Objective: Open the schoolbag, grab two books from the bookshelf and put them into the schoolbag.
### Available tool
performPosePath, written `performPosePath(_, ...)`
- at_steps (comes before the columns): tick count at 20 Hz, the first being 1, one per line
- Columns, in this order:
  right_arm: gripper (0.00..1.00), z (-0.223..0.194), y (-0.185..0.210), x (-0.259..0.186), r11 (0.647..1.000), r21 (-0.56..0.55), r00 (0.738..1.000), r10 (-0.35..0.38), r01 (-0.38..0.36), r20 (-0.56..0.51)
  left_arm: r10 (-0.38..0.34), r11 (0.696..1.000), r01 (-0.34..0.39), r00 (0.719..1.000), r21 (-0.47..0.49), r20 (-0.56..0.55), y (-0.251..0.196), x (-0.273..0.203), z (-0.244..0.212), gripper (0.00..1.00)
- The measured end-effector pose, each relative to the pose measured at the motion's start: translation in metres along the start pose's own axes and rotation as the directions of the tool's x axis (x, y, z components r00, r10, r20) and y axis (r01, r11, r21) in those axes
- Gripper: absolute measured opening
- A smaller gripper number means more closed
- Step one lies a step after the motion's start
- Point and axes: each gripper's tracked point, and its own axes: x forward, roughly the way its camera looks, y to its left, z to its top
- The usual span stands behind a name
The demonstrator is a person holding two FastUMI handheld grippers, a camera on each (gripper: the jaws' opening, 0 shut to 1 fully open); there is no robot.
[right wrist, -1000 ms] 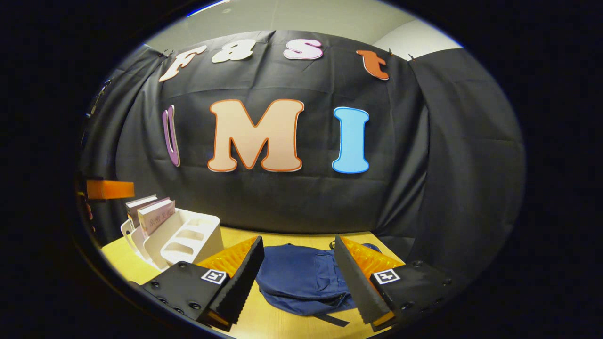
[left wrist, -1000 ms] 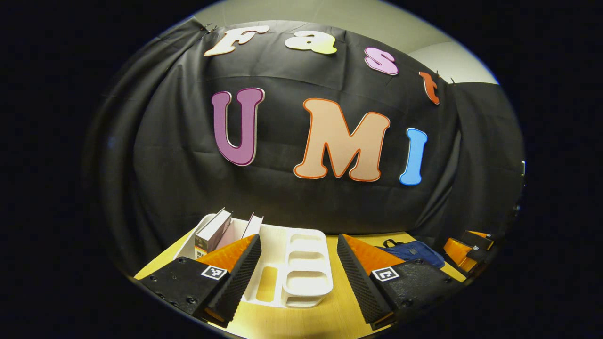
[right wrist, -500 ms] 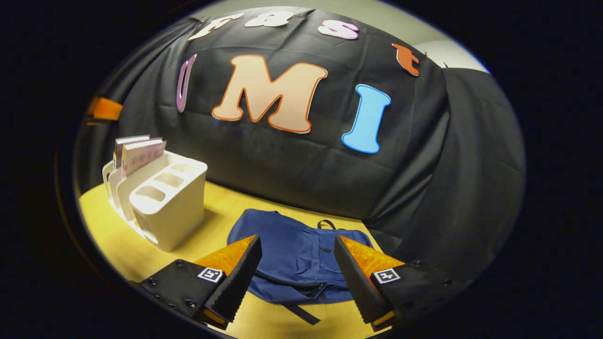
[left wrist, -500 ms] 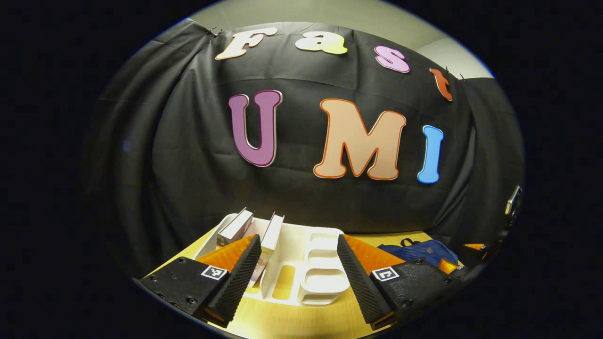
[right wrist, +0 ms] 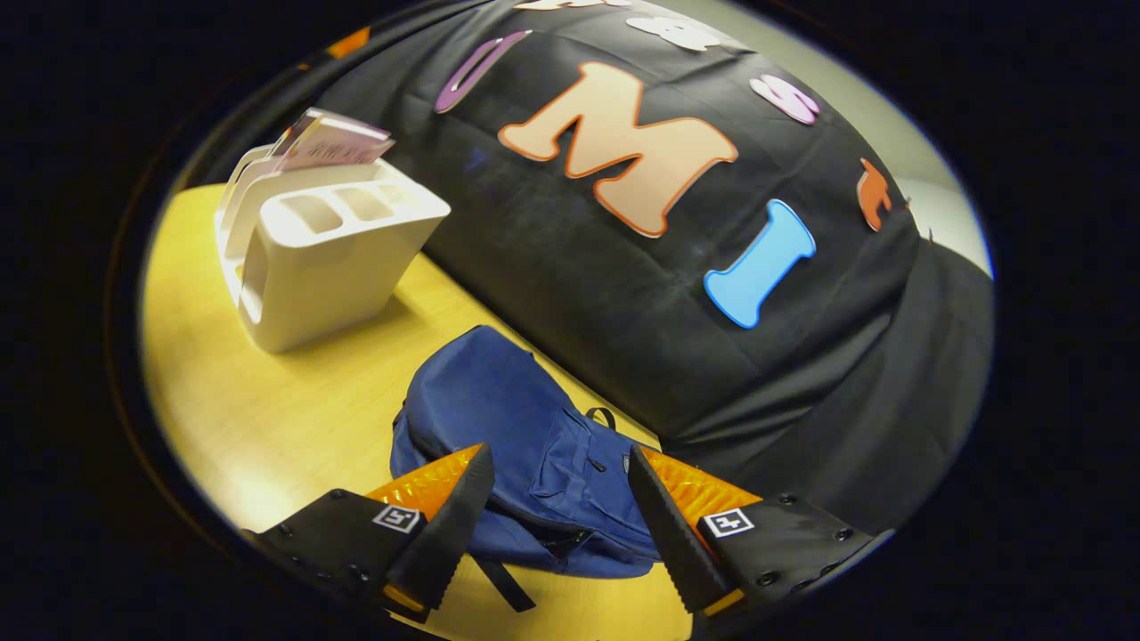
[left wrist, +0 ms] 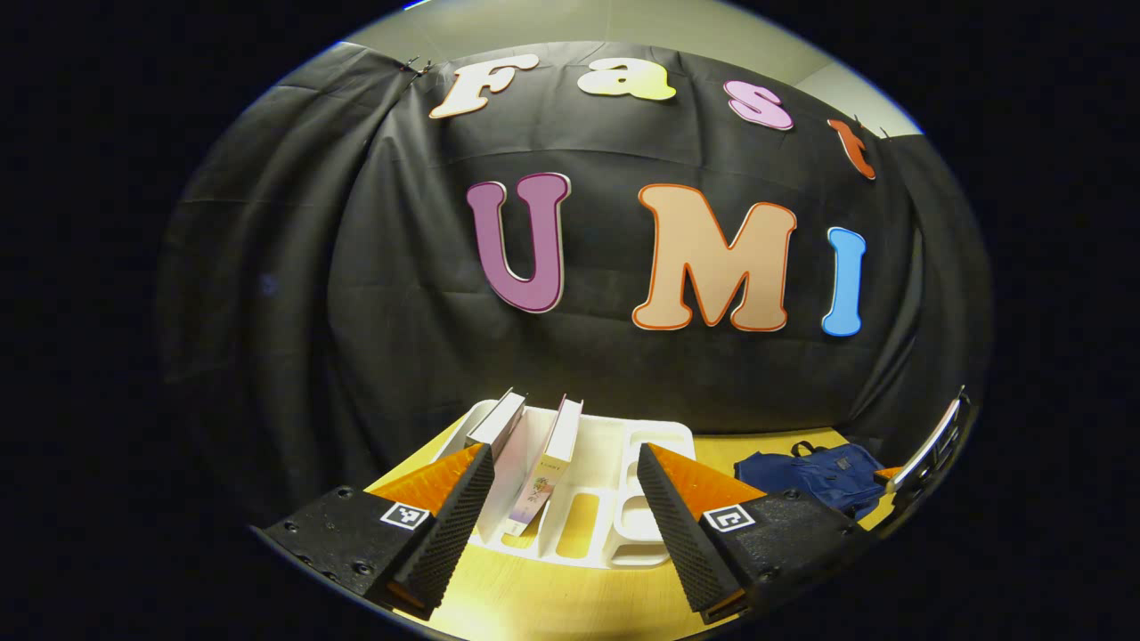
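A blue schoolbag (right wrist: 525,463) lies flat on the yellow table (right wrist: 267,401), zipped, with its black loop handle toward the wall. My right gripper (right wrist: 557,525) hangs open just above the bag's near end, nothing between its fingers. A white bookshelf (right wrist: 329,240) stands at the far left with two books (right wrist: 329,142) upright in its rear slots. In the left gripper view the bookshelf (left wrist: 614,499) sits straight ahead, holding a grey-edged book (left wrist: 499,423) and a second book (left wrist: 557,454). My left gripper (left wrist: 561,525) is open in front of them. The schoolbag (left wrist: 815,472) lies off to the right.
The black cloth wall closes off the back of the table right behind the bag and the shelf. A metal-edged object (left wrist: 931,441) shows at the far right of the left gripper view. Bare yellow tabletop (right wrist: 232,418) lies between the bookshelf and the bag.
My right gripper has tipped downward and moved in over the schoolbag, rolling to the side. My left gripper has swung left, bringing the two books between its fingers' line of sight.
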Motion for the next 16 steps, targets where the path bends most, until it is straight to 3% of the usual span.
performPosePath(1, 0.93, -0.003, 0.009, 0.003, 0.999, -0.037, 1.0, 0.011, -0.011, -0.003, 0.011, 1.0, -0.011, 1.0, -0.002, -0.006, 0.003, -0.002, -0.002, 0.95)
performPosePath(4, 0.99, -0.008, 0.026, 0.013, 0.99, -0.135, 0.999, 0.034, -0.036, -0.019, 0.046, 0.999, -0.046, 0.999, 0.004, -0.023, 0.014, -0.003, -0.007, 0.95)
performPosePath(5, 0.93, -0.011, 0.03, 0.018, 0.986, -0.164, 0.999, 0.037, -0.041, -0.026, 0.057, 0.998, -0.056, 0.998, 0.007, -0.025, 0.018, -0.003, -0.008, 0.95)
performPosePath(8, 0.92, -0.023, 0.041, 0.028, 0.968, -0.242, 0.997, 0.059, -0.071, -0.056, 0.085, 0.996, -0.085, 0.996, 0.007, -0.034, 0.027, -0.005, -0.011, 0.92)
performPosePath(9, 0.98, -0.028, 0.045, 0.031, 0.963, -0.257, 0.995, 0.072, -0.087, -0.068, 0.092, 0.996, -0.092, 0.995, 0.007, -0.038, 0.028, -0.004, -0.012, 0.92)
performPosePath(10, 0.91, -0.032, 0.047, 0.033, 0.959, -0.268, 0.994, 0.078, -0.096, -0.078, 0.096, 0.995, -0.096, 0.994, 0.005, -0.043, 0.03, -0.004, -0.014, 0.93)
performPosePath(11, 0.9, -0.035, 0.049, 0.037, 0.956, -0.277, 0.993, 0.079, -0.101, -0.088, 0.099, 0.995, -0.099, 0.994, 0.004, -0.048, 0.03, -0.003, -0.014, 0.98)
performPosePath(12, 0.98, -0.04, 0.049, 0.04, 0.953, -0.285, 0.992, 0.077, -0.103, -0.102, 0.101, 0.995, -0.101, 0.994, 0.006, -0.049, 0.031, -0.003, -0.015, 0.93)
performPosePath(15, 0.98, -0.053, 0.048, 0.054, 0.944, -0.315, 0.99, 0.059, -0.098, -0.132, 0.104, 0.995, -0.103, 0.994, 0.019, -0.047, 0.03, 0.0, -0.013, 0.96)
performPosePath(16, 0.9, -0.054, 0.047, 0.057, 0.943, -0.32, 0.989, 0.051, -0.092, -0.136, 0.101, 0.995, -0.101, 0.994, 0.021, -0.048, 0.028, 0.001, -0.014, 0.98)
